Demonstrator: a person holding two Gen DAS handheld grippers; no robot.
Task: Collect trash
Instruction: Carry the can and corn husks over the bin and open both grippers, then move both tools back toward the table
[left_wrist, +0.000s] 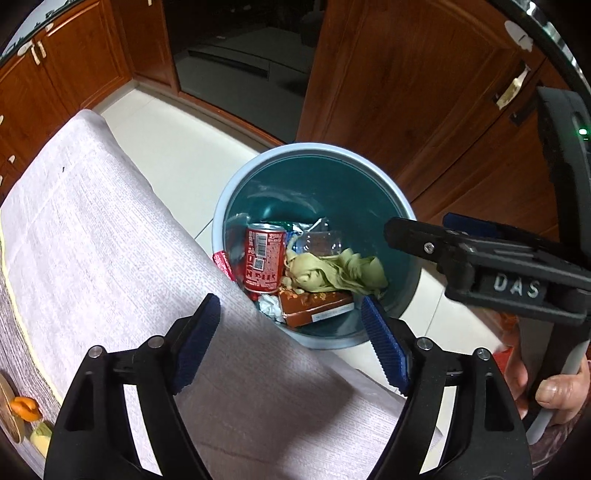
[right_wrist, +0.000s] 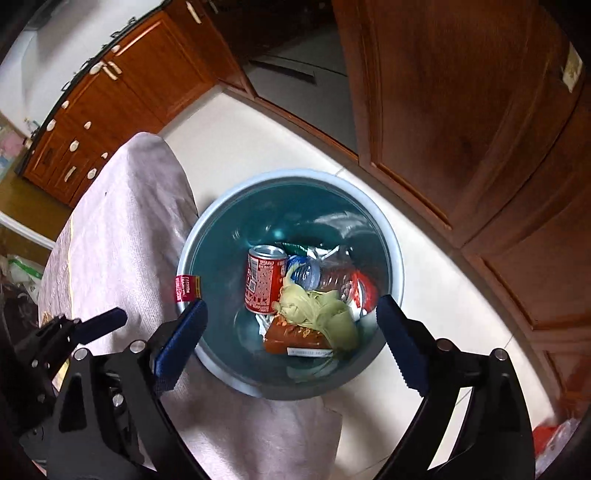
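A blue trash bin (left_wrist: 258, 162) stands on the floor beside the cloth-covered table (left_wrist: 92, 240); it also shows in the right wrist view (right_wrist: 207, 225). Inside lie a red can (left_wrist: 263, 258) (right_wrist: 263, 278), a yellow-green crumpled wrapper (left_wrist: 332, 271) (right_wrist: 317, 310), a brown box (left_wrist: 314, 304) (right_wrist: 291, 338) and a clear plastic bottle (right_wrist: 332, 275). A small red packet (right_wrist: 187, 288) sits at the bin's left rim by the table edge. My left gripper (left_wrist: 291, 339) is open and empty above the table edge. My right gripper (right_wrist: 291, 339) is open and empty above the bin.
Wooden cabinets (left_wrist: 406, 92) stand behind the bin on a white tiled floor (left_wrist: 177, 129). An orange peel (left_wrist: 26, 408) lies on the table at far left. The right gripper's body (left_wrist: 480, 266) hangs to the right of the bin.
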